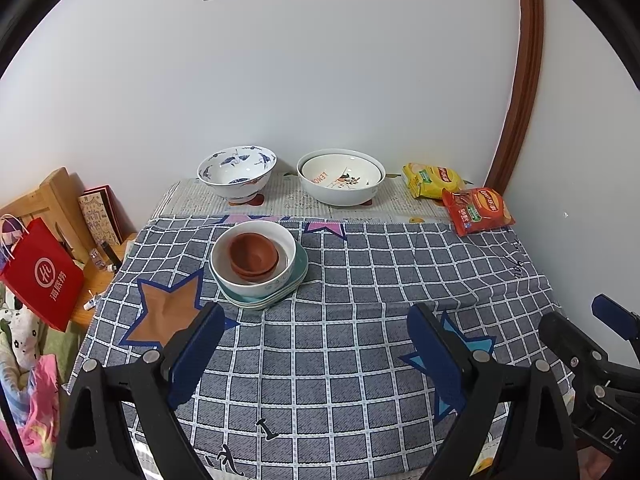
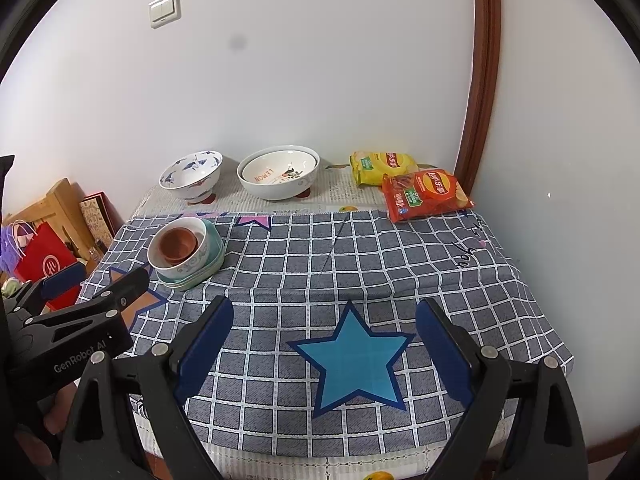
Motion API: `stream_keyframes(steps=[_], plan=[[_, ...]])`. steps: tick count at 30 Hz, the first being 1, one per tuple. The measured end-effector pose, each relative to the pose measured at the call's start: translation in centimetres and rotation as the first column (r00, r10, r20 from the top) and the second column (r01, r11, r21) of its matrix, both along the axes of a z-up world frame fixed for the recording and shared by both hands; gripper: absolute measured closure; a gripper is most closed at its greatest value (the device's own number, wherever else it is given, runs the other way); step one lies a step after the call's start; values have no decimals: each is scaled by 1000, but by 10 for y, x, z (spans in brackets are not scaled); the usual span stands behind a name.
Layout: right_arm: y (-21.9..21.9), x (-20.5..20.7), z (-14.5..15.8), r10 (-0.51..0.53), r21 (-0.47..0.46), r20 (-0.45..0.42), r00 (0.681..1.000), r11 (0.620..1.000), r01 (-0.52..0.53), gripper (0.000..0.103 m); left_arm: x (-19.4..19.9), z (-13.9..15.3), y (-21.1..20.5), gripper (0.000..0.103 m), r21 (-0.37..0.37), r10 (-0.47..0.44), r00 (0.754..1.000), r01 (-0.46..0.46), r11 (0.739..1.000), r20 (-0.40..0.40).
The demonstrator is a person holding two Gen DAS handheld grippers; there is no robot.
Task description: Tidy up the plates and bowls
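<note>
Over the near edge of the tabletop I am holding both grippers tilted down at the checked cloth, and both sets of jaws are standing wide apart with nothing between them. My left gripper is hovering above bare cloth; my right gripper is hanging over the blue star printed near the front edge. Toward the left edge, about midway back, the stack is sitting: a brown bowl nested in a white bowl, which is resting on pale green plates. Along the far edge, by the wall, the crane-pattern bowl is standing alone to the left, and just beside it on the right the lemon bowl is sitting inside a larger white one. Two snack bags are lying at the far right corner. I am judging that the loose bowls at the back still need to be gathered. The stack is lying ahead and slightly left of my left jaws, while from my right gripper it is well off to the left, so my left hand is the nearer one for it. The far bowls are lying almost straight ahead of both.
</note>
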State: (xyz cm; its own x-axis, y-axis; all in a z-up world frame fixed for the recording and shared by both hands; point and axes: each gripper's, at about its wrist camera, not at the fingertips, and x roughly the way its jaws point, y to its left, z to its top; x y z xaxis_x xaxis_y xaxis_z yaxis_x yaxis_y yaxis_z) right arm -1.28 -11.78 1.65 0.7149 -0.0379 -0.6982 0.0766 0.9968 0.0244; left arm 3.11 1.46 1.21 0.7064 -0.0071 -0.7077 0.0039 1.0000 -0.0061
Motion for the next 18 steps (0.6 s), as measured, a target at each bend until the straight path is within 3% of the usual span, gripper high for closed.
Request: stream_keyframes(steps=[18], plan=[[0,-1,4,0,1,13,1000,1000,0,11,0,3,-2,10,10,0,1000,-1,1000,8]])
